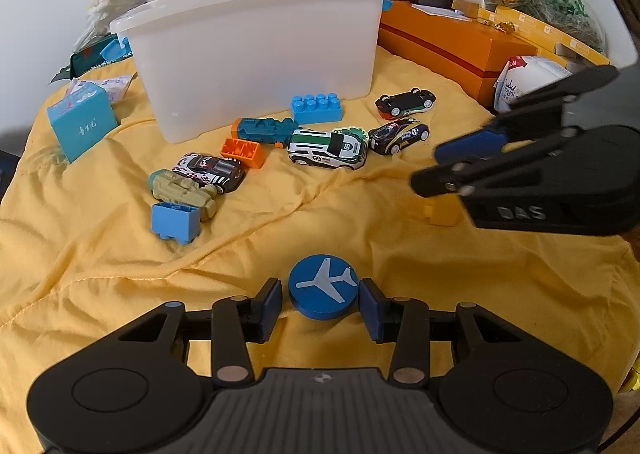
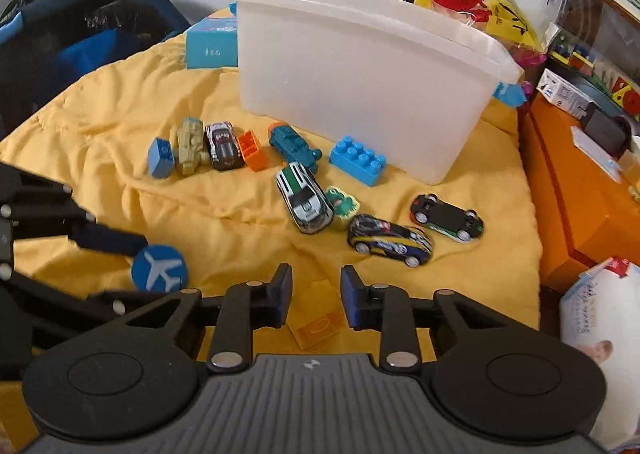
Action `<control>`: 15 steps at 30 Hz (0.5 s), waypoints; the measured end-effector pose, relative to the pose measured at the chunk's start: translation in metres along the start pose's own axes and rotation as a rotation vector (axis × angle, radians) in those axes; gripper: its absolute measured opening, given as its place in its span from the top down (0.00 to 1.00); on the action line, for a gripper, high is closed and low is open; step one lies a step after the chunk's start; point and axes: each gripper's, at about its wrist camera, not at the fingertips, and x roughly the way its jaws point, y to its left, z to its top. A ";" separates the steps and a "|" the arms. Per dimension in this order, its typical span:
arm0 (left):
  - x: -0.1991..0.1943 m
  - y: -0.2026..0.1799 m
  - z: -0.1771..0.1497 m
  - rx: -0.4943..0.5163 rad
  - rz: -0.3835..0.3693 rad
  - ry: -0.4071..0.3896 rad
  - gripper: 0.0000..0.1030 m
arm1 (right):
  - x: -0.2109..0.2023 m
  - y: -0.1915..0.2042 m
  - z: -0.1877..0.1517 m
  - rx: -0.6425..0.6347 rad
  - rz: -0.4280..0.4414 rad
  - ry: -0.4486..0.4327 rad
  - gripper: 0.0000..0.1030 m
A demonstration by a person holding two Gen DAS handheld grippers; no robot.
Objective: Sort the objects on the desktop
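The yellow cloth (image 1: pixel 120 254) looked soft, matt and wrinkled. Ahead of the grippers, the tub (image 1: pixel 256 53) was smooth, cloudy plastic, the toy cars (image 1: pixel 327 149) glossy, the building blocks (image 1: pixel 317 108) matt plastic.

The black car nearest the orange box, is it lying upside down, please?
Yes, the black car lies with its underside and all four wheels facing up.

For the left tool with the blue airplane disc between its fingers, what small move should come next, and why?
Probably close the left tool on the blue airplane disc. The disc lies on the yellow cloth between the two pads, and a small gap shows on each side, so it is framed but not yet gripped. Only then lift it toward the white bin.
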 end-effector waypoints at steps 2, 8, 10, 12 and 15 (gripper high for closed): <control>0.000 -0.001 0.000 0.003 0.000 0.000 0.55 | -0.005 -0.003 -0.002 0.009 -0.005 0.009 0.71; 0.001 -0.001 0.000 0.005 0.001 0.001 0.54 | -0.017 -0.010 -0.013 0.035 -0.023 0.028 0.71; 0.001 -0.001 -0.001 0.008 0.003 0.000 0.54 | -0.019 -0.010 -0.016 0.040 -0.035 0.042 0.70; 0.001 -0.002 -0.001 0.009 0.004 0.000 0.54 | -0.020 -0.010 -0.020 0.036 -0.047 0.047 0.69; 0.002 -0.001 -0.001 0.010 0.004 0.000 0.54 | -0.022 -0.008 -0.025 0.032 -0.047 0.048 0.69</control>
